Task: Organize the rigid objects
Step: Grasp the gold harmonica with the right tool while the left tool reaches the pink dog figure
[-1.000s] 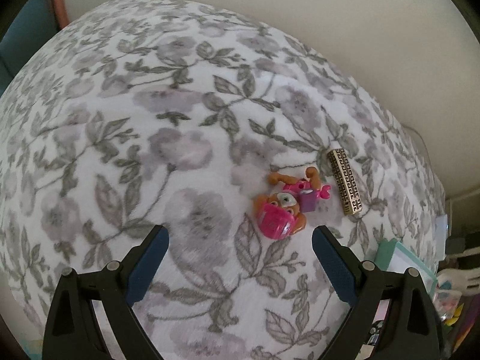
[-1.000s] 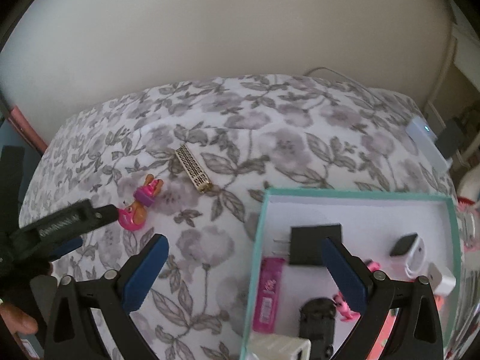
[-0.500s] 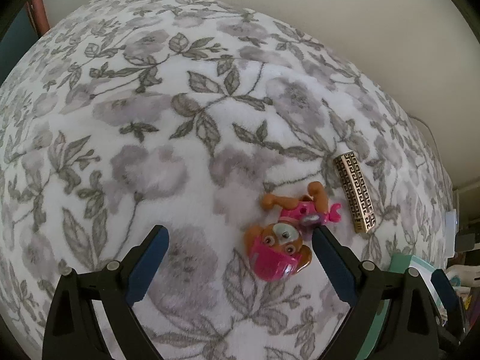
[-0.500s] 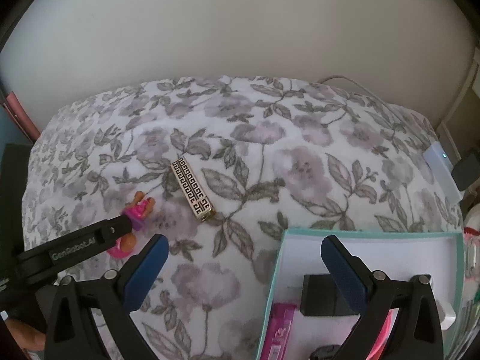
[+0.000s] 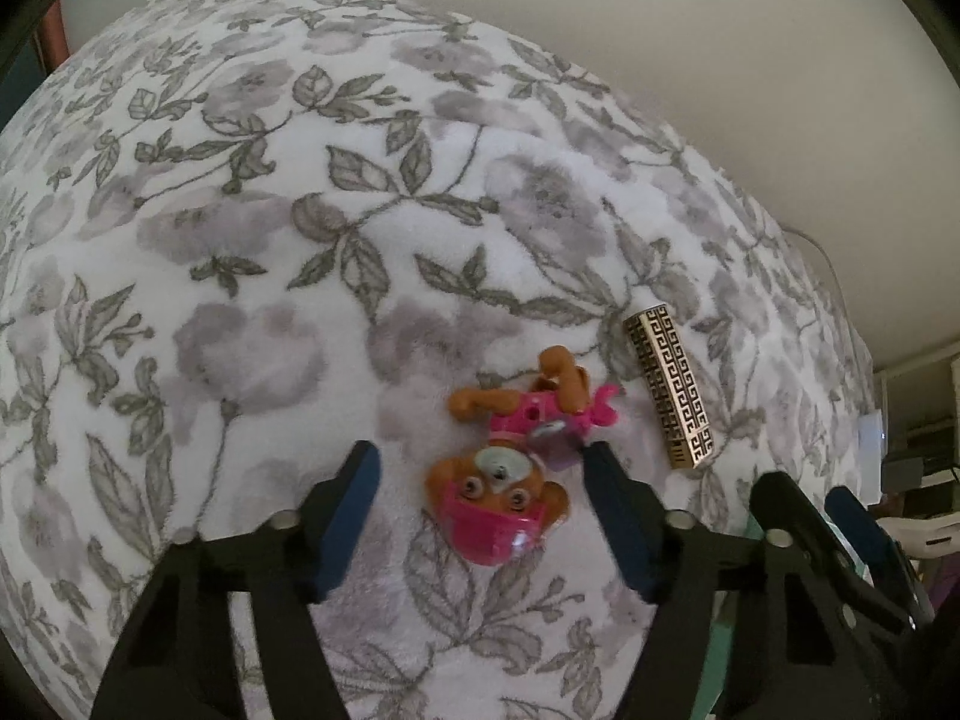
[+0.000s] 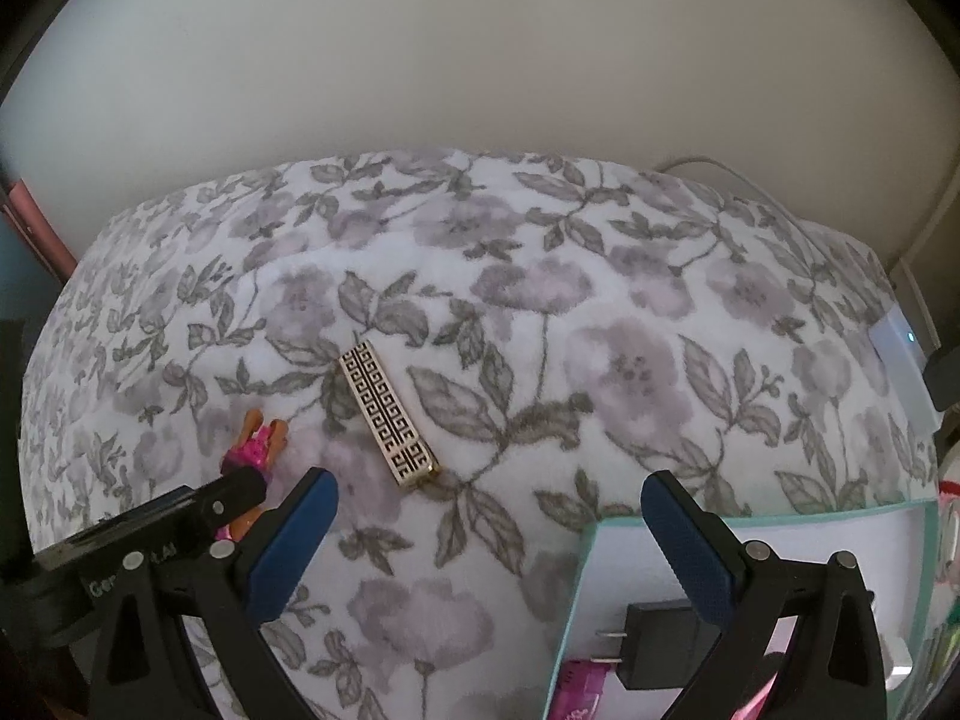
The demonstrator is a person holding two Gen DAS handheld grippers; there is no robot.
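Pointing steeply down, left claw closing around toy pup — pads not yet pressing — right claw spread.

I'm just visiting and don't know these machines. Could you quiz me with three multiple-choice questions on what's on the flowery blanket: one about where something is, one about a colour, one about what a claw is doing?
1. Where does the patterned gold bar lie?
A. Inside the teal-rimmed box
B. On the floral blanket, beside the toy puppy
C. Between the right claw's fingers

2. What colour is the toy puppy's outfit?
A. Pink
B. Green
C. Yellow

3. How does the left claw stand?
A. Clamped shut on the gold bar
B. Astride the toy puppy, its left pad clear of the toy
C. Inside the box

Answers:
1 B: the bar rests on the floral blanket, outside the teal-rimmed box.
2 A: its vest and helmet are bright pink.
3 B: the jaws have just been closing, with the puppy between them and a gap at the left pad.
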